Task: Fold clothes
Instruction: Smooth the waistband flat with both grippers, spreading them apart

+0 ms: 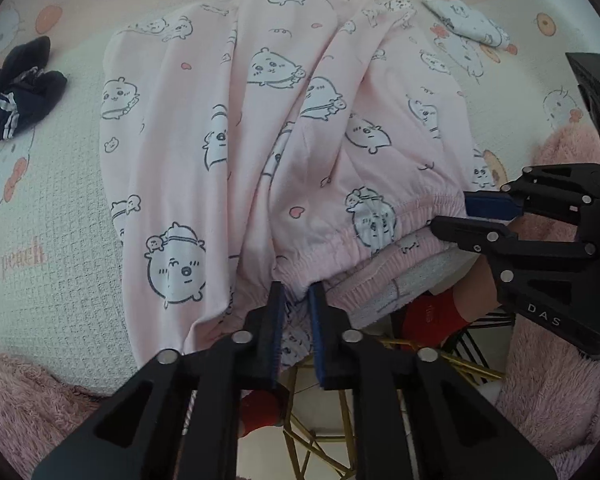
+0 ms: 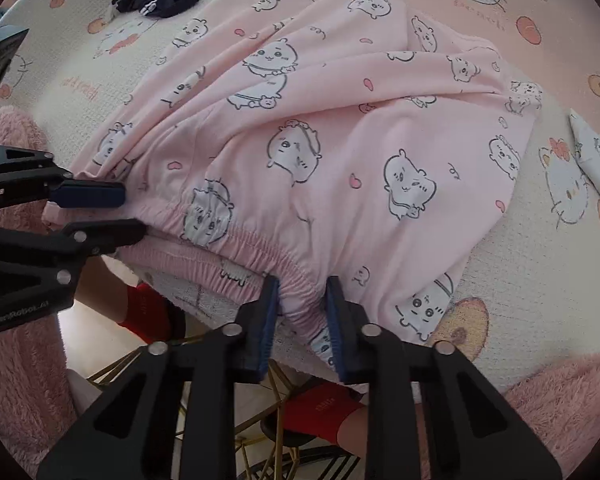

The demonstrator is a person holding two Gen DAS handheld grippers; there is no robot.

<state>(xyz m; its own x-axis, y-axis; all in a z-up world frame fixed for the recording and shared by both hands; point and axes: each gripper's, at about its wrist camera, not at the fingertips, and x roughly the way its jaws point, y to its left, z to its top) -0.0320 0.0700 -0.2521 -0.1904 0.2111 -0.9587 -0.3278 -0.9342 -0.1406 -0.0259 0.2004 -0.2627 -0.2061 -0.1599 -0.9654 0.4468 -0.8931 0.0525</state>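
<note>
Left hand-held gripper (image 1: 296, 296): jaws drawn close, pads pinching the elastic waistband (image 1: 380, 236) of the pink pyjama trousers (image 1: 284, 128) at its left end. Right hand-held gripper (image 2: 302, 294): jaws likewise closed on the same waistband, a gather of pink elastic bunched between the blue pads. Both grippers point steeply downward at the near edge of the surface.

The trousers lie spread and creased, legs running away from the grippers, printed with white cartoon animals and small hearts. They rest on a cream and pink cartoon-cat cover (image 1: 60, 208), textured in a fine waffle weave.

A dark garment with white stripes (image 1: 16, 96) lies crumpled well apart on the left side. A folded white printed cloth (image 1: 468, 20) lies near the far right.

A person's fluffy pink sleeves (image 2: 16, 360) flank both views; red socks (image 2: 148, 312) show below the edge.
</note>
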